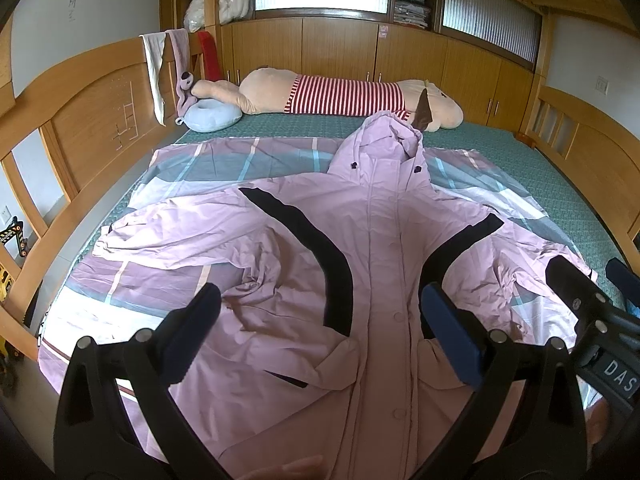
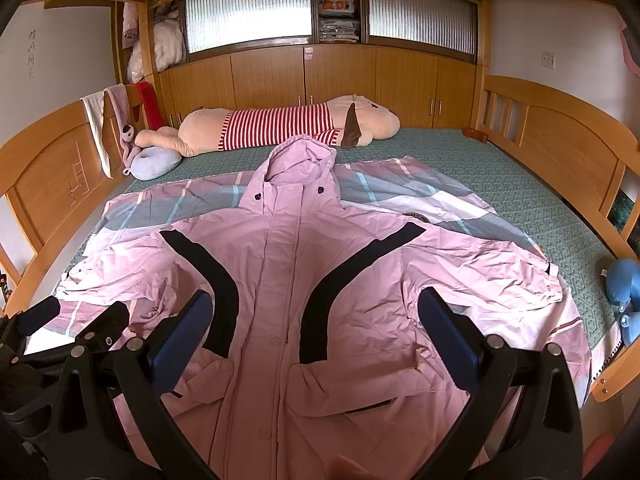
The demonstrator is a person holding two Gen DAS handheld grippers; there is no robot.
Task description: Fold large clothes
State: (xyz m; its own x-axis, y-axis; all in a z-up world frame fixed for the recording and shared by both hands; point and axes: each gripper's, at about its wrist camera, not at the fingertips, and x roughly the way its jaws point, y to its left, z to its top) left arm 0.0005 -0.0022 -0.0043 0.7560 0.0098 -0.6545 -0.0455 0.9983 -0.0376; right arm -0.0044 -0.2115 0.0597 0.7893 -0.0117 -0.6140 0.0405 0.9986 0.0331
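One pink hooded coat [image 1: 376, 264] | flat, face up on bed sheet [image 1: 192, 168] | long axis runs straight ahead, hood far | left gripper [image 1: 320, 320], right gripper [image 2: 316, 320]: both spread, empty, over hem end, equally near

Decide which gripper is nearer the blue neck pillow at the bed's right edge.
Right. The right gripper hangs open over the jacket, on the blue pillow's side; the left gripper is open, farther left.
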